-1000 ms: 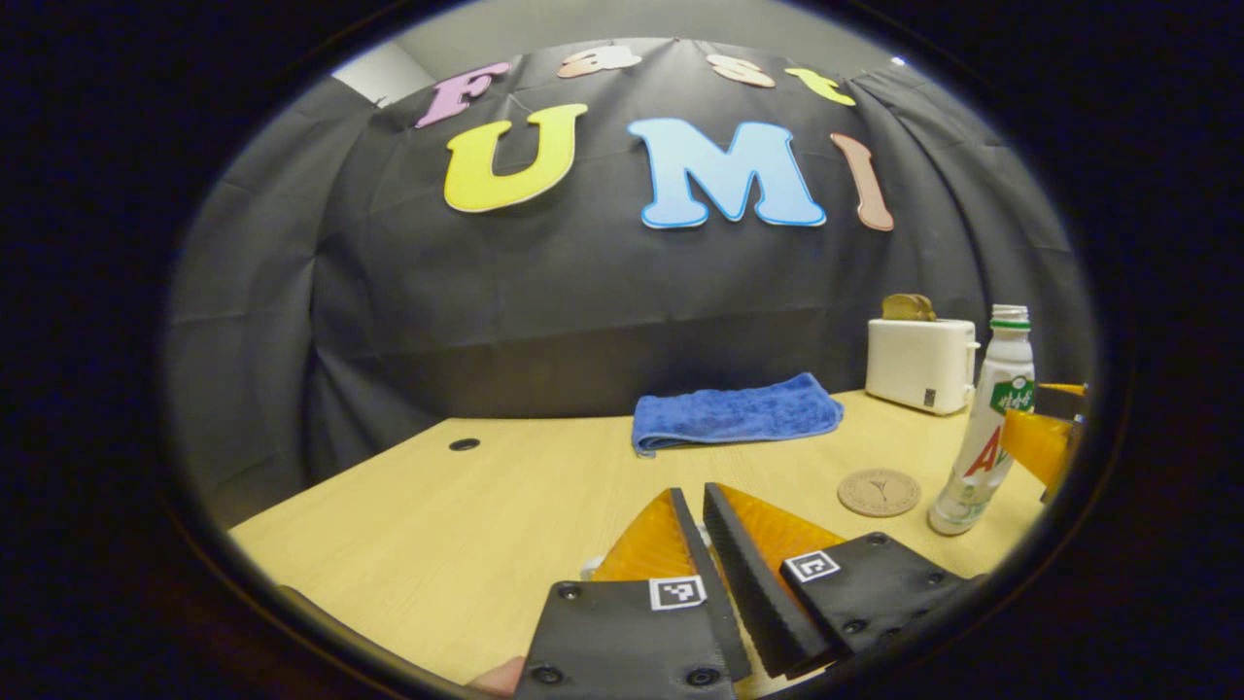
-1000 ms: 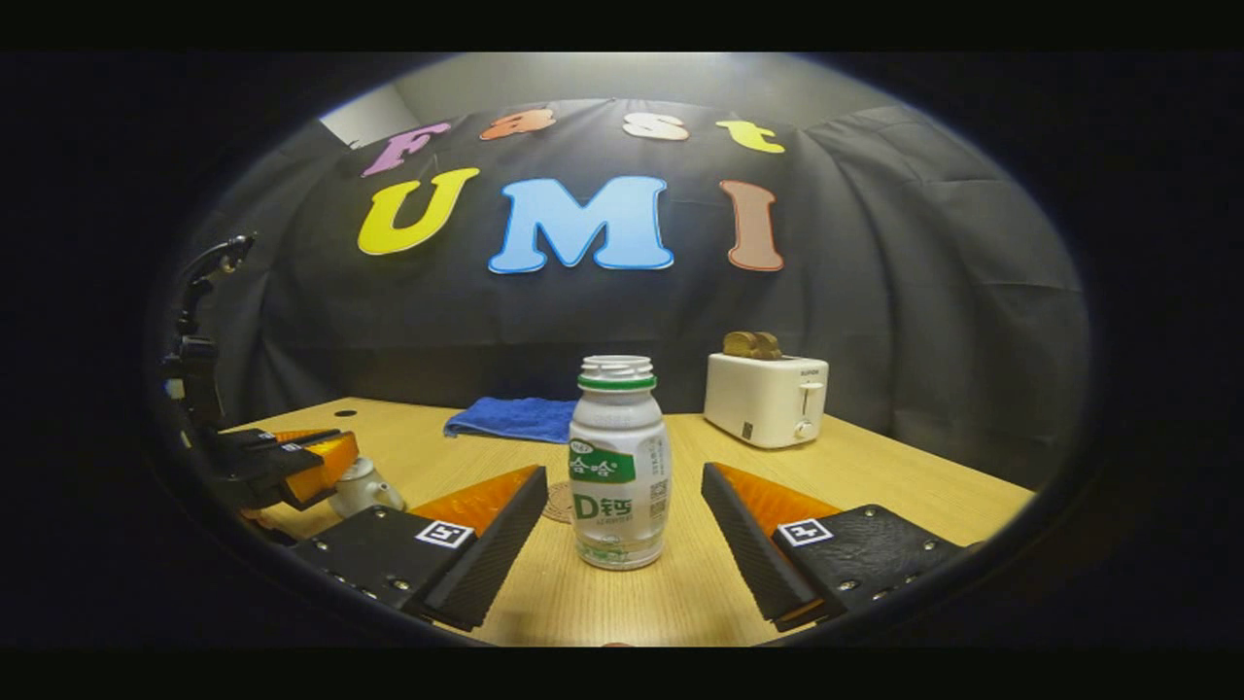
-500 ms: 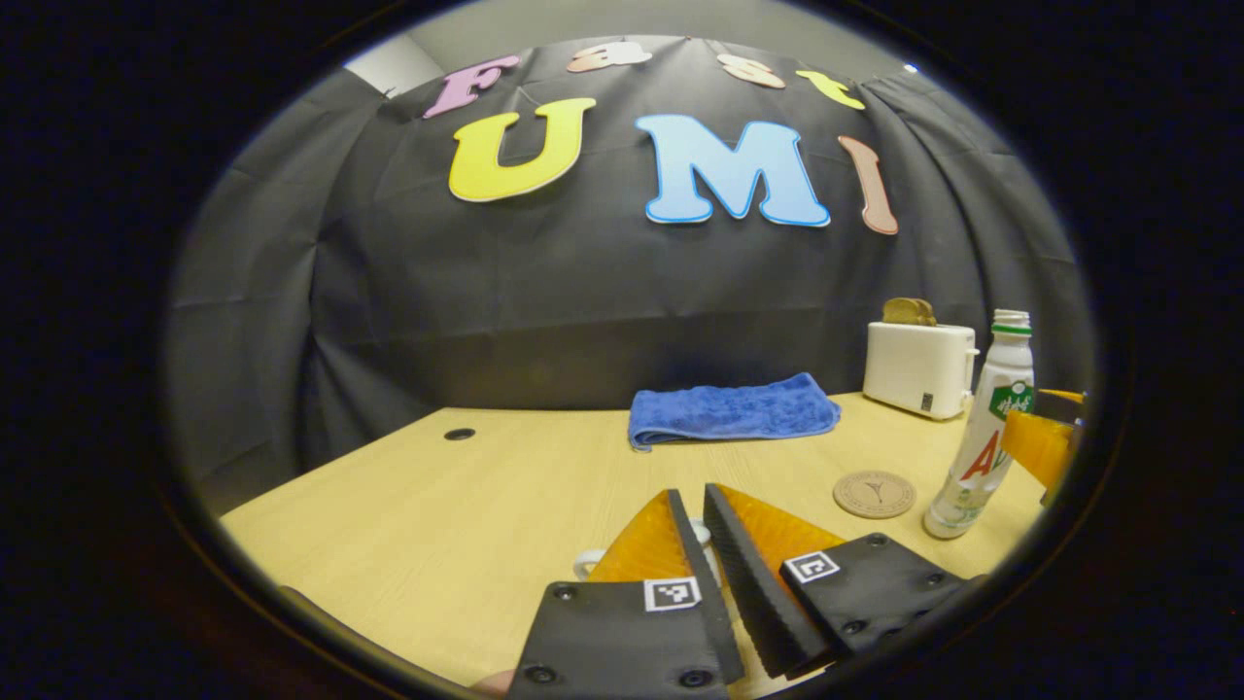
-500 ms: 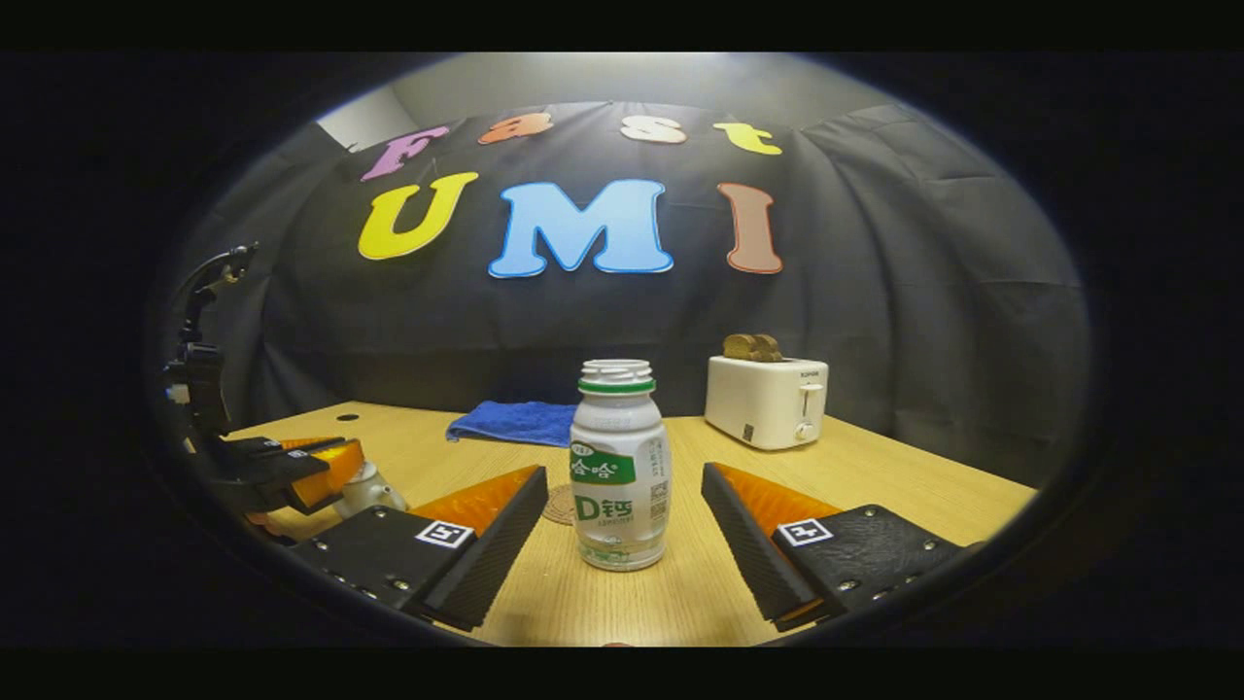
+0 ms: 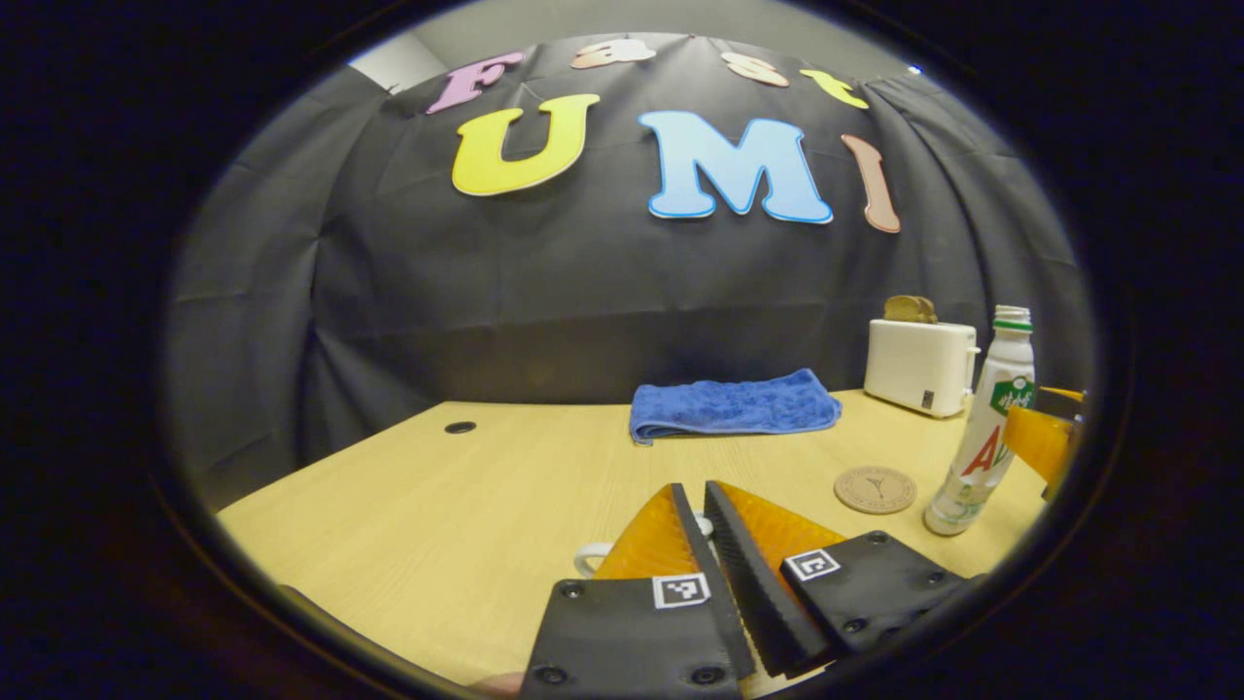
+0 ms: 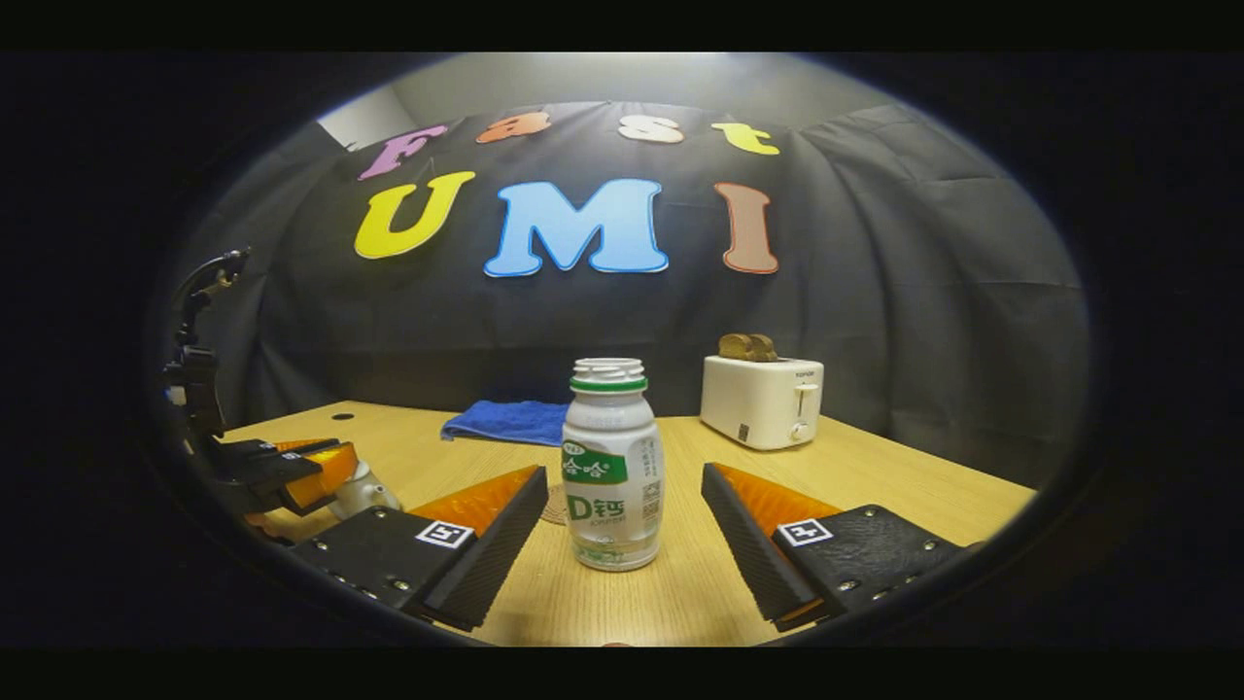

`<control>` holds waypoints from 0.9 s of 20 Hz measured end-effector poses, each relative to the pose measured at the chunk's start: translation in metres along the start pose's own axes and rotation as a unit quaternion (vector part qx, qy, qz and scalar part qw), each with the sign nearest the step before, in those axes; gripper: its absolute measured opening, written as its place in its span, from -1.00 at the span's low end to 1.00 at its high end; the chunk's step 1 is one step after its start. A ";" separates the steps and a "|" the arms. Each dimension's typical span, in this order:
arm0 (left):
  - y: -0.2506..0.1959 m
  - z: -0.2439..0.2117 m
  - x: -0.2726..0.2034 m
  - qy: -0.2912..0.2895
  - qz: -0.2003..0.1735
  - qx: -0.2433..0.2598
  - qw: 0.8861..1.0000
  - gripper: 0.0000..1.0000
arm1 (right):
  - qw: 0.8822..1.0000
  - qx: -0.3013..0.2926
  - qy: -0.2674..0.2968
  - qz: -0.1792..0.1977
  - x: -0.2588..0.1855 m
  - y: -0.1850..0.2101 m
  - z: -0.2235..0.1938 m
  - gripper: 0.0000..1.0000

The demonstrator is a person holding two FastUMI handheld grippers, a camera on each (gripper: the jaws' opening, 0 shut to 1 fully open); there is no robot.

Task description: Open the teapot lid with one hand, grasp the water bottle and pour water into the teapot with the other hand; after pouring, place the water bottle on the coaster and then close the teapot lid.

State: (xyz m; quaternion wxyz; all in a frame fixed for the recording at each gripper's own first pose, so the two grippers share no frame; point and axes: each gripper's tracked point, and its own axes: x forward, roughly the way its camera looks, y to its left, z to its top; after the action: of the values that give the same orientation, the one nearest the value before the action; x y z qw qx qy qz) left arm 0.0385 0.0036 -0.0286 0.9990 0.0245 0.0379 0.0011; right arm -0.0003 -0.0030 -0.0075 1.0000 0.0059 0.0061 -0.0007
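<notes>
Barely anything shifted: left gripper crept up, fingers nearly together around the teapot lid knob (contact hidden, can't tell), presumably to lift it. Right gripper sits wide apart flanking the water bottle, ready to clamp; coaster just behind.

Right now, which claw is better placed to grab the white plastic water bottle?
The right claw: its open fingers flank the white plastic water bottle, which stands upright between them. The left claw is nearly closed over the white teapot.
</notes>
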 end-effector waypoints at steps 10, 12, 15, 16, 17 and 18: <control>0.003 0.012 -0.003 -0.023 0.004 0.005 1.000 -0.85 | 1.000 0.005 0.003 0.002 0.001 -0.001 -0.003 0.96; 0.002 0.018 -0.005 -0.032 0.001 0.003 0.999 -0.86 | 1.000 0.005 0.003 0.002 0.001 0.000 -0.003 0.95; 0.002 0.022 -0.008 -0.038 -0.001 0.005 0.999 -0.87 | 1.000 0.005 0.002 0.006 0.001 0.002 -0.003 0.95; 0.001 0.024 -0.008 -0.041 -0.003 0.003 0.999 -0.87 | 1.000 0.004 0.003 0.007 0.001 0.002 -0.003 0.95; 0.001 0.027 -0.009 -0.043 -0.002 0.002 0.999 -0.87 | 1.000 0.004 0.005 0.008 0.002 0.003 -0.004 0.95; 0.002 0.028 -0.010 -0.046 -0.001 0.003 0.999 -0.87 | 1.000 0.003 0.006 0.008 0.002 0.003 -0.005 0.95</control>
State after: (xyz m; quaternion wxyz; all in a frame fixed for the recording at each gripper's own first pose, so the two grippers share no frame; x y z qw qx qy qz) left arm 0.0307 0.0047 0.0003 0.9996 0.0277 -0.0083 -0.0008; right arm 0.0017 -0.0002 -0.0129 0.9999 0.0091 0.0122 0.0077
